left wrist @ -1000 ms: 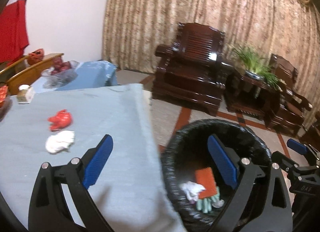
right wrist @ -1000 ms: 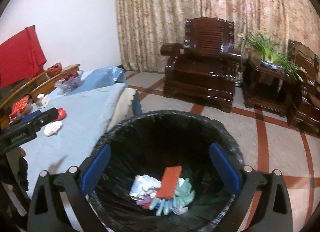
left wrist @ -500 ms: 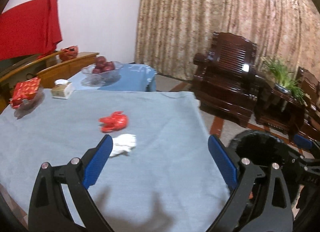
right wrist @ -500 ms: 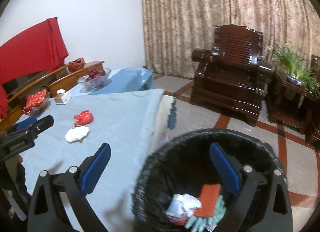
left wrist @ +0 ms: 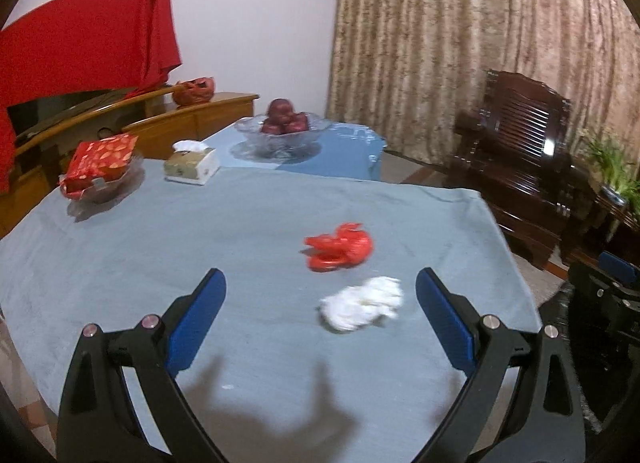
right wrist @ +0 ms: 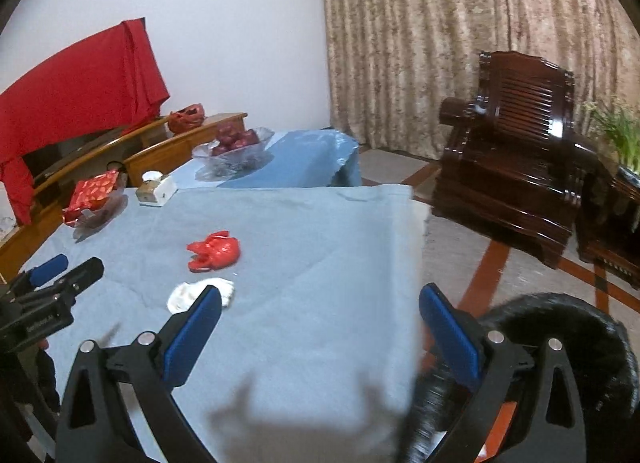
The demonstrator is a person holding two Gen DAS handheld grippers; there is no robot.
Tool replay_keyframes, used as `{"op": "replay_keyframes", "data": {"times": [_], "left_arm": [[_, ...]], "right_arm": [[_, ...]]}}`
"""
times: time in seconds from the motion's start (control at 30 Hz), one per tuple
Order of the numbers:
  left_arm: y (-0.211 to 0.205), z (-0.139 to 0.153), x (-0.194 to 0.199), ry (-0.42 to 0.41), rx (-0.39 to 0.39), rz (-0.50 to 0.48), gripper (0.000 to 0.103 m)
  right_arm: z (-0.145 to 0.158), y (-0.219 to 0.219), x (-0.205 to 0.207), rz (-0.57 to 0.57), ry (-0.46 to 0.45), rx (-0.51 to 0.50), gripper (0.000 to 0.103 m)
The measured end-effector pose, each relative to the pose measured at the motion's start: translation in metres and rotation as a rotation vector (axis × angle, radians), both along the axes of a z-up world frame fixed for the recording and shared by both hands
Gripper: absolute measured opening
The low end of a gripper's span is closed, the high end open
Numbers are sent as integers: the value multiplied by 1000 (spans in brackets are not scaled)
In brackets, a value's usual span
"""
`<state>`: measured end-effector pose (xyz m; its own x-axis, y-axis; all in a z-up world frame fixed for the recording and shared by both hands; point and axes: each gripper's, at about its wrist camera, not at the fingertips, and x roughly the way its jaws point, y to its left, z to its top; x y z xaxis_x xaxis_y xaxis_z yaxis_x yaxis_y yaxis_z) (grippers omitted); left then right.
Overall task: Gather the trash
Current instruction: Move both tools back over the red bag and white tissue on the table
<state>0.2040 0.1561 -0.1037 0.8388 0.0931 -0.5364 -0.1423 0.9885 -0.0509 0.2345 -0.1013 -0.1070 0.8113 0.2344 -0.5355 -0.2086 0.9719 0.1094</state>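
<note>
A crumpled red wrapper (left wrist: 339,248) and a crumpled white tissue (left wrist: 362,304) lie on the table's grey-blue cloth (left wrist: 200,243). My left gripper (left wrist: 320,315) is open and empty, above the cloth, with the tissue just ahead between its fingers toward the right one. My right gripper (right wrist: 320,319) is open and empty over the table's right edge. In the right wrist view the wrapper (right wrist: 215,251) and tissue (right wrist: 199,293) lie ahead to the left, by the left finger. The black-lined trash bin (right wrist: 560,327) stands on the floor at lower right, its inside hidden.
At the table's far side are a dish with a red packet (left wrist: 100,167), a tissue box (left wrist: 192,167) and a glass bowl of red fruit (left wrist: 284,127). Dark wooden armchairs (right wrist: 512,167) and a plant (left wrist: 616,167) stand at the right. The left gripper shows in the right wrist view (right wrist: 60,279).
Both grippers have swung left from over the trash bin to over the table. The wrapper and tissue now lie close ahead of the left gripper. Both stay open and empty.
</note>
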Motion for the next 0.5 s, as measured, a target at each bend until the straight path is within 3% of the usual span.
{"op": "replay_keyframes", "data": {"times": [0.5], "left_arm": [[77,-53,41,68,-2,94,93]], "right_arm": [[-64,109,69,107,105,-39,97]]}}
